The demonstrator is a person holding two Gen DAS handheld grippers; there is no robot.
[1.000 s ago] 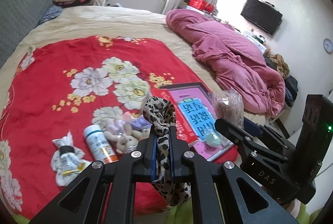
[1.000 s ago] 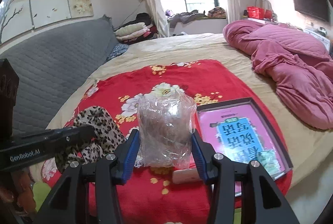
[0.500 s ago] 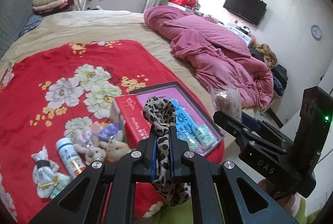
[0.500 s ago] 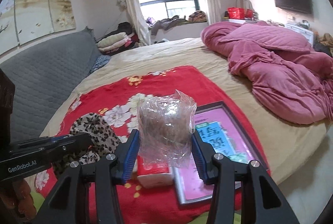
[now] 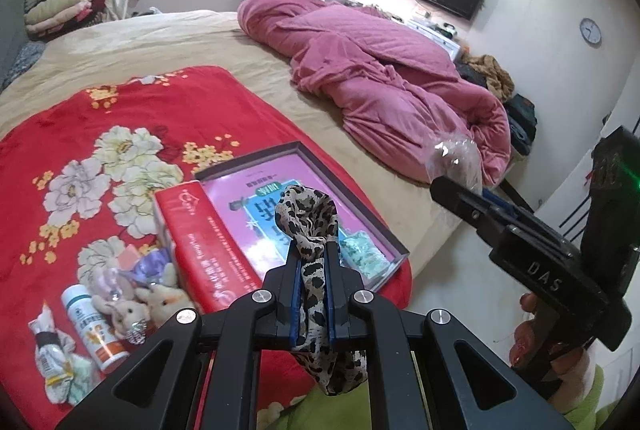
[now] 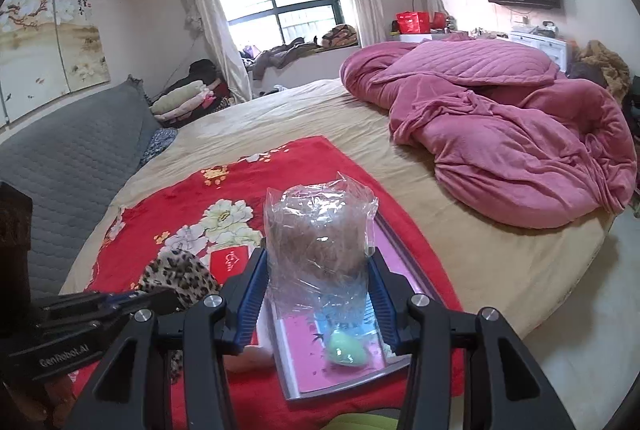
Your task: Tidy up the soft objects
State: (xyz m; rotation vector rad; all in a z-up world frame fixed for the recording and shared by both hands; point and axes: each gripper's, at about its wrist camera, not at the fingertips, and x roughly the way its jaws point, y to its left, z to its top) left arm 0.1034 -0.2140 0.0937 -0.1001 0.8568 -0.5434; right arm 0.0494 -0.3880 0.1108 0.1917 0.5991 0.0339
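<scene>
Above the bed, the left hand-held gripper (image 5: 313,294) pinches a floppy leopard-print cloth (image 5: 310,218). The right hand-held gripper (image 6: 316,294) squeezes a crinkly clear plastic bag of brown fluff (image 6: 318,230) over the pink tray (image 6: 404,250). Both look light and squashy; hold them mid-body.

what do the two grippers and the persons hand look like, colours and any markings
Both are matte black plastic with angular cut-out frames, silver screw heads and blue pads lining the jaws. The left gripper reads "GenRobot.AI" in white on its side; the right gripper reads "DAS" and shows a small green light. The bare hand emerges from a lime-green sleeve.
</scene>
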